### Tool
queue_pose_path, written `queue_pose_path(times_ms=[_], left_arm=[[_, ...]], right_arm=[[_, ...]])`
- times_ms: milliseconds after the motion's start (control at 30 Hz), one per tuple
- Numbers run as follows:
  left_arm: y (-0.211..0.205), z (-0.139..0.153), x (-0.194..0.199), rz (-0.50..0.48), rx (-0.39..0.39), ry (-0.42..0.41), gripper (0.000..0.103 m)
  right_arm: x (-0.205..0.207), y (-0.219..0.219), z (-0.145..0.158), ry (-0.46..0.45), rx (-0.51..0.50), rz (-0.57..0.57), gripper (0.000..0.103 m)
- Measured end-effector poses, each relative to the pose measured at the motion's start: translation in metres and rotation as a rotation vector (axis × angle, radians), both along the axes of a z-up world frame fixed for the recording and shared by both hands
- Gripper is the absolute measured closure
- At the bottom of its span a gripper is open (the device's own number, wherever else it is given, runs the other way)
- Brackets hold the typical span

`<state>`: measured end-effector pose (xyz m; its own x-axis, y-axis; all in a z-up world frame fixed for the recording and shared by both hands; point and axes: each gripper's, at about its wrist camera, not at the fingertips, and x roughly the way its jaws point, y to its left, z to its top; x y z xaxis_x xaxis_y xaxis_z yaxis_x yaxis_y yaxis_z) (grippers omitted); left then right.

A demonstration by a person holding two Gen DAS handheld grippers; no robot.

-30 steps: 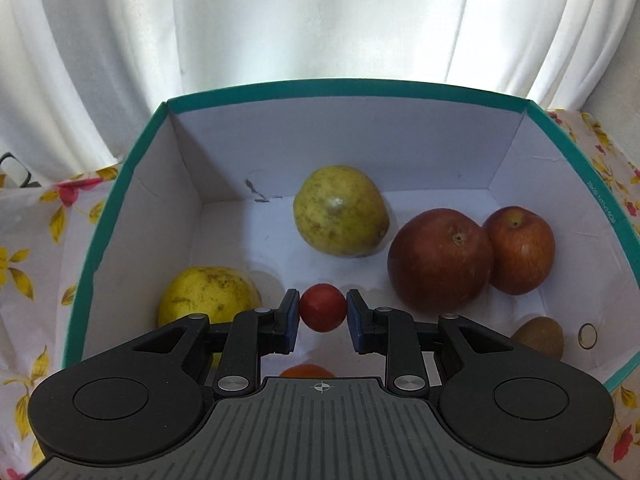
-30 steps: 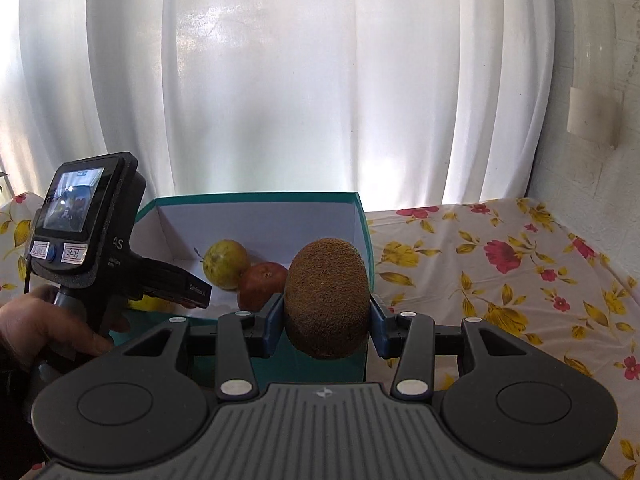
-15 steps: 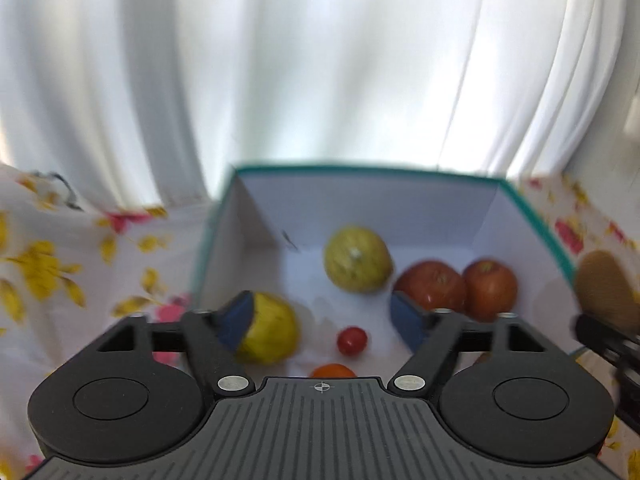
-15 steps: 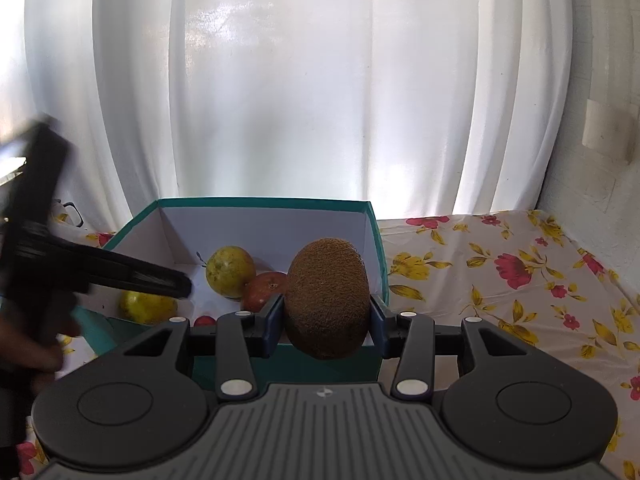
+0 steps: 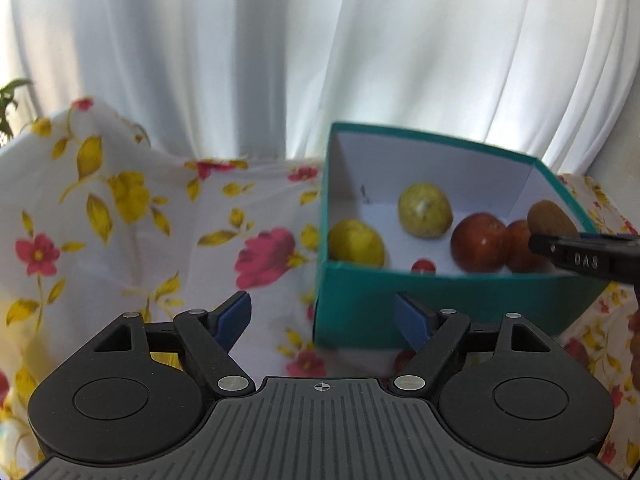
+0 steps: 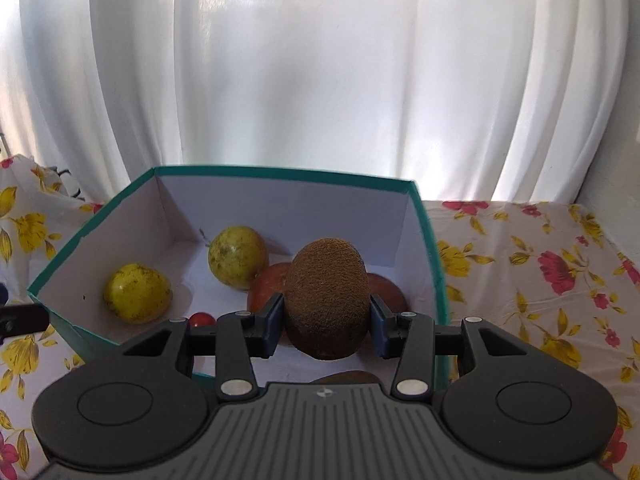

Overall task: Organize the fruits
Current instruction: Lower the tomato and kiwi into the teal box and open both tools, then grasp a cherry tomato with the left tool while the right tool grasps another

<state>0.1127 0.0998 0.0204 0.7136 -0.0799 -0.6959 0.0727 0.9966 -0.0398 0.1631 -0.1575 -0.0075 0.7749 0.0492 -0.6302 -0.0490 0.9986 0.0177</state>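
A teal box (image 5: 440, 304) with a white inside holds two yellow-green fruits (image 5: 425, 210), two red apples (image 5: 479, 247) and a small red tomato (image 5: 423, 266). My left gripper (image 5: 322, 316) is open and empty, above the floral cloth in front of the box's left corner. My right gripper (image 6: 326, 322) is shut on a brown kiwi (image 6: 326, 298) and holds it over the box's near right part (image 6: 424, 216). The kiwi also shows in the left wrist view (image 5: 550, 216). Another brown fruit (image 6: 346, 378) peeks out below the gripper.
A floral cloth (image 5: 140, 232) covers the table around the box. White curtains (image 6: 320, 72) hang close behind. A green plant (image 5: 10, 104) shows at the far left edge. A wall (image 6: 624, 160) stands at the right.
My left gripper let go of the small tomato in the box, opened and pulled back out to the left. My right gripper carried the kiwi over the box.
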Motion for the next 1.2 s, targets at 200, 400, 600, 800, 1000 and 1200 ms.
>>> queue_pose_path(times_ms=[200,400,600,800,1000,1200], left_arm=[[0.003,-0.022,-0.016,-0.022,0.011,0.042,0.02],[-0.002,-0.037,-0.021,-0.073,0.019,0.074,0.02],[-0.021,-0.05,-0.023,-0.175,0.061,0.068,0.025],[-0.035,-0.057,-0.022,-0.221,0.047,0.092,0.034],[-0.041,-0.057,-0.02,-0.23,0.049,0.087,0.032],[-0.042,-0.063,-0.016,-0.235,0.051,0.078,0.032]], right_arm=[[0.017,0.004,-0.013,0.093,0.007,0.019,0.06],[0.029,0.006,-0.02,0.146,-0.007,0.008,0.06],[0.038,0.008,-0.023,0.188,-0.033,0.009,0.059],[0.034,0.011,-0.014,0.159,-0.073,0.026,0.05],[-0.027,-0.005,0.032,-0.121,-0.012,-0.037,0.022],[-0.094,-0.014,0.037,-0.246,0.122,-0.017,0.01]])
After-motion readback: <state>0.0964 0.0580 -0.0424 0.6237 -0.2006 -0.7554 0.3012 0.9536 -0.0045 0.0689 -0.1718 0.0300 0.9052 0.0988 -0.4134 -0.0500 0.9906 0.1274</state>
